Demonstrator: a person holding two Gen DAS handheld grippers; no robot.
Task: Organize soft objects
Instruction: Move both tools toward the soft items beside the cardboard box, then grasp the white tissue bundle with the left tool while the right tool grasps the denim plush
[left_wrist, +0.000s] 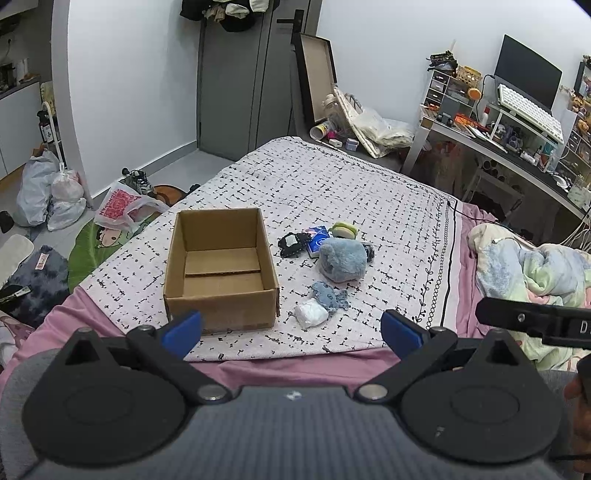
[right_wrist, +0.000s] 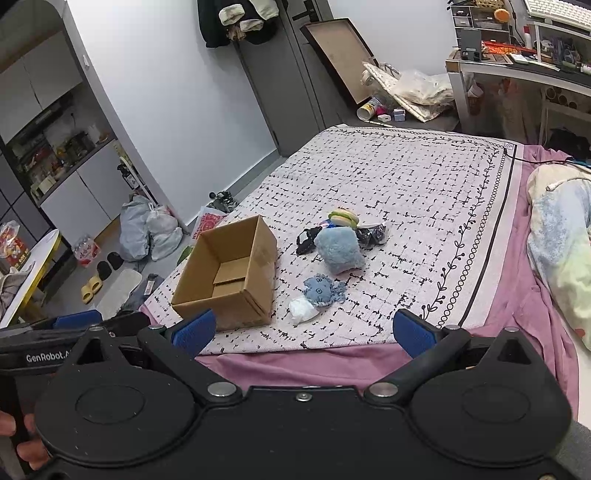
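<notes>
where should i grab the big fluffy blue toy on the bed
Grip the blue toy across its rounded body, coming from above with the open right tool. It lies as a soft squashy mound, and small items crowd its far side, so a low approach looks likely to snag them.

Cluttered bedroom, white walls, grey floor.
A grey door (left_wrist: 236, 74) stood at twelve o'clock, a crowded desk (left_wrist: 517, 144) at two, tied bags (left_wrist: 48, 195) at nine, perhaps rubbish; patterned bedspread (left_wrist: 332, 184) lay central.
</notes>
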